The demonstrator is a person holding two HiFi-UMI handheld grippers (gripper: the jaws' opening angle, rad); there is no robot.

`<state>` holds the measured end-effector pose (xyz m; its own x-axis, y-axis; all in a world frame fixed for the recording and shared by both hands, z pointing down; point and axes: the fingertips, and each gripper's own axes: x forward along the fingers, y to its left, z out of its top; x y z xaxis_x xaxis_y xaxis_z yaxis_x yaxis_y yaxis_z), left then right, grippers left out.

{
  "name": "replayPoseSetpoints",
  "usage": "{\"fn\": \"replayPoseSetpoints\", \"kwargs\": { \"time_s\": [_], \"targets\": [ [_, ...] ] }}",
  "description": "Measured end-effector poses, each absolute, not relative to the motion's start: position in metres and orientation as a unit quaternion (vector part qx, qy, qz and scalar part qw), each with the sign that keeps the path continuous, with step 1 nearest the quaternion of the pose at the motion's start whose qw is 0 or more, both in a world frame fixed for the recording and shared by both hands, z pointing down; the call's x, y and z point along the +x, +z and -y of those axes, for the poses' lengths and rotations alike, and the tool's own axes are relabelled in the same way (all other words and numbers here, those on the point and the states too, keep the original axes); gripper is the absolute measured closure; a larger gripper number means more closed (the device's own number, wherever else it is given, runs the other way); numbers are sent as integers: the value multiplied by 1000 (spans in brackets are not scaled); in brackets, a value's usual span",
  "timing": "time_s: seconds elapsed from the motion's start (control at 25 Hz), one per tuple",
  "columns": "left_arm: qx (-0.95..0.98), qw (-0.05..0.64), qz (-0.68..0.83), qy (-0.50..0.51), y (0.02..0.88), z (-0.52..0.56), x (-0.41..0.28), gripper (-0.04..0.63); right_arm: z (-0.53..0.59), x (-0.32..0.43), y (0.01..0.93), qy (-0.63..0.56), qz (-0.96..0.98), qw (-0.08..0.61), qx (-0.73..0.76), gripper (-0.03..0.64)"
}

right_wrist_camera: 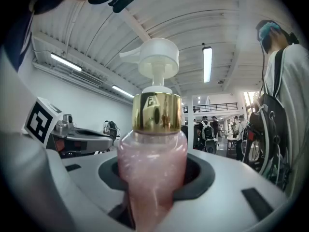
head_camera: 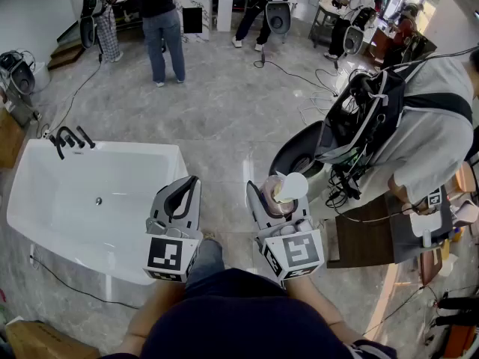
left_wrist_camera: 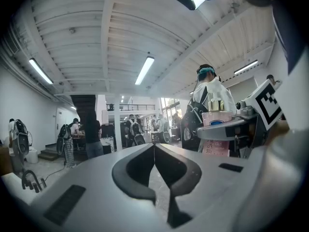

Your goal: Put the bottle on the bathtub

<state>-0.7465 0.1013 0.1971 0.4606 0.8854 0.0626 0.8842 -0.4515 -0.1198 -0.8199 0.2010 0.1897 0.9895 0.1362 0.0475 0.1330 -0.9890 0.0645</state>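
Observation:
A pink pump bottle [right_wrist_camera: 152, 158] with a gold collar and white pump head stands upright between the jaws of my right gripper [right_wrist_camera: 153, 178], which is shut on it. In the head view the bottle [head_camera: 283, 191] sits at the tip of the right gripper [head_camera: 275, 200], to the right of the white bathtub [head_camera: 45, 223]. My left gripper [head_camera: 182, 193] hangs over the tub's right end, jaws shut with nothing between them. From the left gripper view [left_wrist_camera: 154, 151] the bottle [left_wrist_camera: 216, 129] shows at the right.
A black faucet [head_camera: 67, 137] stands on the tub's far left rim. A person with a backpack rig [head_camera: 397, 126] stands close on the right. Cables lie across the marble floor [head_camera: 239, 111]. Other people stand at the back of the room.

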Motion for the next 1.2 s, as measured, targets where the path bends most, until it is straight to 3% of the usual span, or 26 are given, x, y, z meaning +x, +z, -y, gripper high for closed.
{"fn": "replayPoseSetpoints", "kwargs": {
  "time_s": [0.72,1.2],
  "targets": [
    [-833,43,551,2,231,-221,-630,571,-318,-713,227,50,-92,15,994,403],
    [-840,40,541,12,232,-264,-419,574,-357,-501,226,51,-61,16,997,403]
  ]
}}
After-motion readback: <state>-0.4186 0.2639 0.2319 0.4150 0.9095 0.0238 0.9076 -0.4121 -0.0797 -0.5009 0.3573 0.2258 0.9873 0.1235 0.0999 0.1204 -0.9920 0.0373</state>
